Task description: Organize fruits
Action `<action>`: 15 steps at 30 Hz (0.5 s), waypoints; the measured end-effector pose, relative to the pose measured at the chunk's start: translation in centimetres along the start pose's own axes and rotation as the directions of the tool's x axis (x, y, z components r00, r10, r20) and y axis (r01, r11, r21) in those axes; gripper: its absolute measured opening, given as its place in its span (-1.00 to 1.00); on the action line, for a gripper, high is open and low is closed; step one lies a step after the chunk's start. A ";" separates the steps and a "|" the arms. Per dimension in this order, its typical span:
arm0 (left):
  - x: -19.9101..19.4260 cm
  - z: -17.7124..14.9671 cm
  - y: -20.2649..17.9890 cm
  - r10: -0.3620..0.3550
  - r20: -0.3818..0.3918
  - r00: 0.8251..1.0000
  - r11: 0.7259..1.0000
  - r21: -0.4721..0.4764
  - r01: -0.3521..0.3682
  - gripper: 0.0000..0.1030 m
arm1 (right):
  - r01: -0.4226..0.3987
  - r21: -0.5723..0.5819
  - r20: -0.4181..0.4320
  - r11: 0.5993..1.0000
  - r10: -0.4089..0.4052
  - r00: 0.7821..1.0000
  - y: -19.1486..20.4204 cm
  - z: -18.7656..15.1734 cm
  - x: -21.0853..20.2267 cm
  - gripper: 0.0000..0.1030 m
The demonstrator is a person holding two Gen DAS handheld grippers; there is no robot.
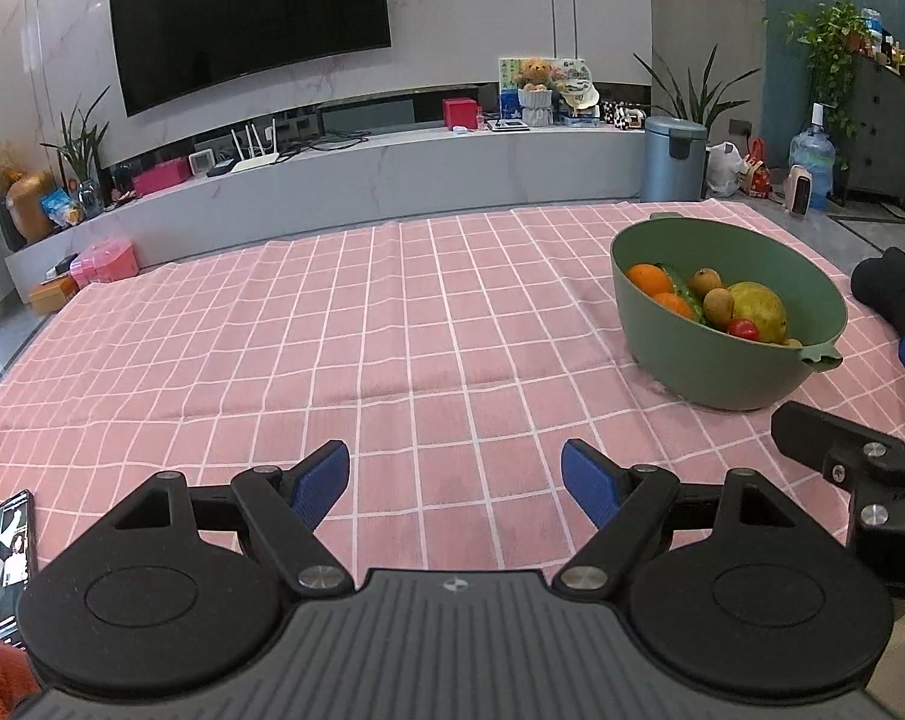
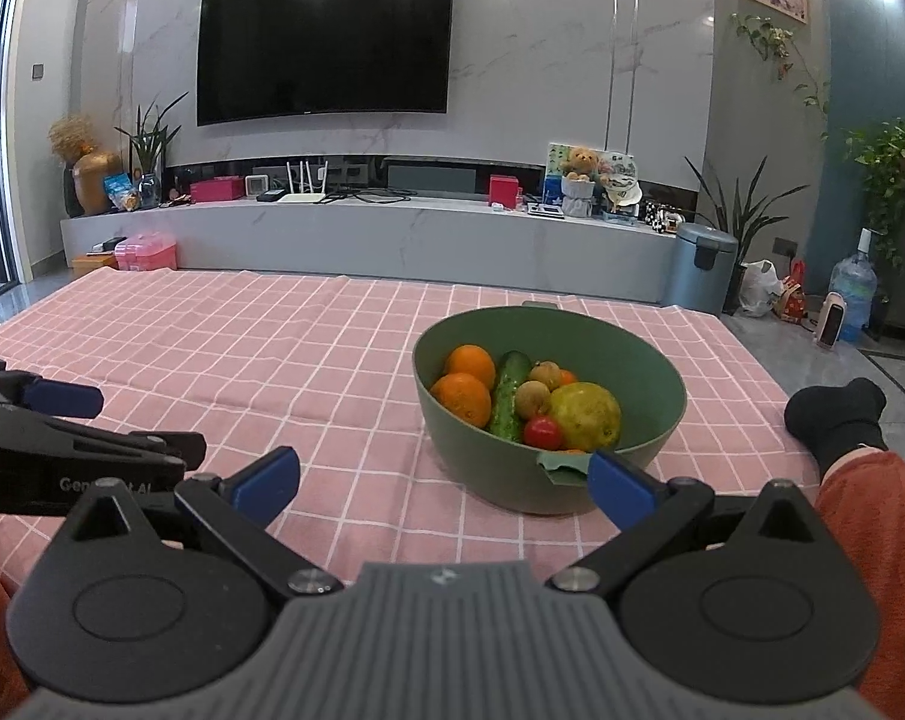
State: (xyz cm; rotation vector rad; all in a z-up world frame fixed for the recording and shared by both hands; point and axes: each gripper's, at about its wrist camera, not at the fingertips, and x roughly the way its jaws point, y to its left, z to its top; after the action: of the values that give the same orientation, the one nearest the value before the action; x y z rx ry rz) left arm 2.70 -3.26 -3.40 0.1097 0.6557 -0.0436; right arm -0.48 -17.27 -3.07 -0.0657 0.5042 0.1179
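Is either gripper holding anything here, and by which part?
Nothing is held: the left gripper and right gripper are both open and empty.

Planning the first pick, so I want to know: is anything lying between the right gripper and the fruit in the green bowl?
No loose object shows there. The right gripper, jaws open, sits just short of the green bowl. Only the bowl's near wall and its small lip tab separate it from the fruit, so the reach likely goes over the rim.

Both your wrist cameras sit low over the near edge of the pink-checked cloth (image 1: 392,312), facing the far TV wall, sharing the green bowl (image 2: 548,480), which lies nearer the right view.
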 end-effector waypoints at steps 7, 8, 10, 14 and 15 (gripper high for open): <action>-0.1 0.2 0.0 0.002 -0.005 1.000 1.000 0.005 -0.002 0.83 | -0.005 0.013 -0.006 1.000 0.005 1.000 -0.2 0.1 0.4 0.91; -0.2 0.2 0.0 0.003 -0.004 1.000 1.000 0.006 -0.003 0.83 | -0.005 0.016 -0.008 1.000 0.005 1.000 -0.2 0.0 0.4 0.91; -0.1 0.3 0.0 0.003 -0.004 1.000 1.000 0.006 -0.003 0.83 | -0.005 0.020 -0.010 1.000 0.005 1.000 -0.3 0.0 0.4 0.91; -0.1 0.3 0.1 0.005 -0.005 1.000 1.000 0.005 -0.005 0.83 | -0.008 0.025 -0.011 1.000 0.008 1.000 -0.5 0.0 0.5 0.91; -0.1 0.3 0.1 0.006 -0.005 1.000 1.000 0.004 -0.006 0.83 | -0.009 0.025 -0.012 1.000 0.010 1.000 -0.5 0.0 0.5 0.91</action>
State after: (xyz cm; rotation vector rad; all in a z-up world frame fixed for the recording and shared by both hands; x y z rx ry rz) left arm 2.82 -3.15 -3.03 0.1152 0.6603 -0.0392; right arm 0.03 -17.68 -3.35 -0.0396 0.5177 0.1206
